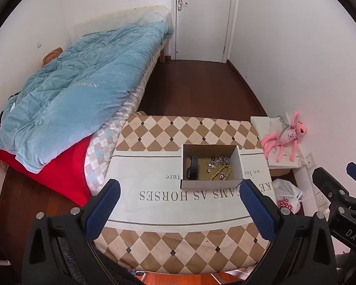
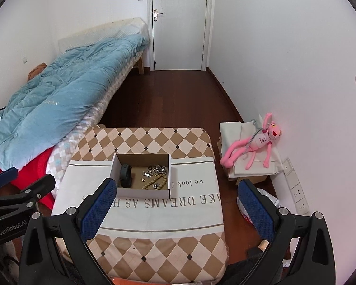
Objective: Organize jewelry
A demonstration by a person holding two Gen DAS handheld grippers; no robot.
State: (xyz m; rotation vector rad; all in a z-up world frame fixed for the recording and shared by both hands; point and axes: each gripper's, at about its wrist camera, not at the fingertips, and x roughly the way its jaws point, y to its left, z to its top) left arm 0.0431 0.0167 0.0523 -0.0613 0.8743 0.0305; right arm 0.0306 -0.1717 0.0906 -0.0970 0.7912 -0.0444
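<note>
A white cardboard box [image 1: 211, 183] sits on a table covered with a diamond-pattern cloth [image 1: 168, 130]. Inside lie a black watch [image 1: 192, 167], a beige bead bracelet [image 1: 222, 173] and a silver chain heap [image 1: 222, 159]. The box also shows in the right wrist view [image 2: 142, 192], with the watch [image 2: 126, 175], the beads [image 2: 155, 181] and the chain [image 2: 159, 168]. My left gripper [image 1: 180, 190] is open and empty, held above the table's near part. My right gripper [image 2: 178, 190] is open and empty, just right of the box.
A bed with a blue quilt [image 1: 78, 90] stands at the left. A pink plush toy [image 2: 256, 140] lies on white cloth by the right wall. A plastic bag [image 1: 287, 197] lies on the floor right of the table. A closed door [image 2: 180, 23] is at the far end.
</note>
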